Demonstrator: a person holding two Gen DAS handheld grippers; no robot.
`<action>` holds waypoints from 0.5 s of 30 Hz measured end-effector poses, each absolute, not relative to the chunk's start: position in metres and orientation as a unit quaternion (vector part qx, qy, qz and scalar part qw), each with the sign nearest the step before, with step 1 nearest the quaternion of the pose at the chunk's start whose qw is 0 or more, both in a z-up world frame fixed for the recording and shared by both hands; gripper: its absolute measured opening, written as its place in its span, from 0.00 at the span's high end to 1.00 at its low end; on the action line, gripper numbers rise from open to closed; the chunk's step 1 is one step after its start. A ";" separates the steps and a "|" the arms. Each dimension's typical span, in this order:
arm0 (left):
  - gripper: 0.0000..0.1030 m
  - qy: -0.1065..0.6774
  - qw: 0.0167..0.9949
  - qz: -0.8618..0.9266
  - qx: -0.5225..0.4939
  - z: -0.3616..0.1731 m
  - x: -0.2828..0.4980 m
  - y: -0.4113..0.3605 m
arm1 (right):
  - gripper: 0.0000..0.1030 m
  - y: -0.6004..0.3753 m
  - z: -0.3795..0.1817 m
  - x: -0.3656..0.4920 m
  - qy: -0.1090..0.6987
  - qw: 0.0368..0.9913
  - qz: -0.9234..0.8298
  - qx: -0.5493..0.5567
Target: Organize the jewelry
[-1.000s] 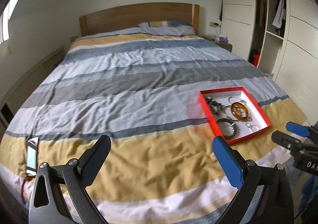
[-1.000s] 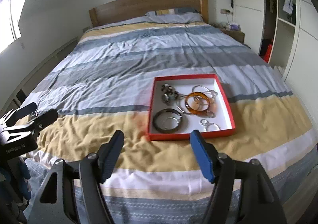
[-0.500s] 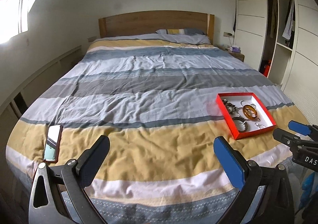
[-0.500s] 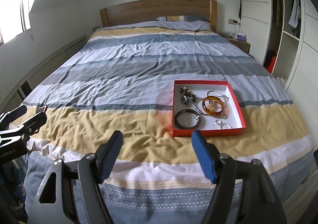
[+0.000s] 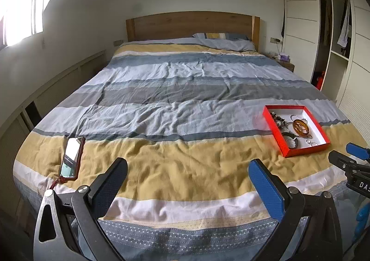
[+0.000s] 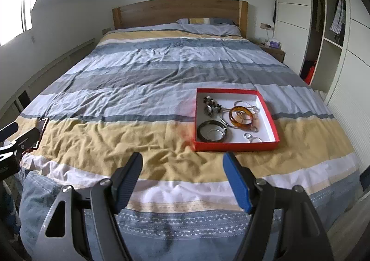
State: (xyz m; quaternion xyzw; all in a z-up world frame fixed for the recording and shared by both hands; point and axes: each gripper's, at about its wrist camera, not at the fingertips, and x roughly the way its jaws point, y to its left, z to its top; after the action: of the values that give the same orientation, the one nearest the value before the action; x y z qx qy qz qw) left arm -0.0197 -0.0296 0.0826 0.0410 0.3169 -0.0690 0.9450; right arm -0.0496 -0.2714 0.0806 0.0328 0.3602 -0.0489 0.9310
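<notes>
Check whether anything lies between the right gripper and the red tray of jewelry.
Nothing visible does. Only bare rumpled bedspread lies between the open right gripper and the red tray. The phone sits far off by the left gripper.

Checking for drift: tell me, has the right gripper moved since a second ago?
Yes. The right gripper has backed away from the red box, which sits farther up and smaller against the striped duvet.

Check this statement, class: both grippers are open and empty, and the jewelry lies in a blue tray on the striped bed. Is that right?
Not quite. The tray is red, not blue, as the right wrist view shows clearly. The rest holds: the left gripper and right gripper are open and empty, and the jewelry lies in that tray on the striped bed.
</notes>
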 end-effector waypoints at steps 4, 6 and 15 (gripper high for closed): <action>0.01 0.319 0.944 -0.068 0.042 0.079 -0.019 -0.029 | 0.32 -0.276 0.074 -0.050 0.362 0.930 -0.055 0.039; 0.01 0.322 0.943 -0.069 0.042 0.075 -0.018 -0.030 | 0.32 -0.279 0.069 -0.049 0.367 0.927 -0.059 0.044; 0.01 0.339 0.937 -0.066 0.044 0.061 -0.010 -0.030 | 0.32 -0.284 0.053 -0.041 0.378 0.922 -0.062 0.046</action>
State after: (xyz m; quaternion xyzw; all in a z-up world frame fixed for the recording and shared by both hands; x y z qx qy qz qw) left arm -0.0104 -0.0304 0.0606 0.0437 0.3392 -0.0664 0.9374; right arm -0.0414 -0.2841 0.0528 0.0460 0.3783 -0.0617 0.9225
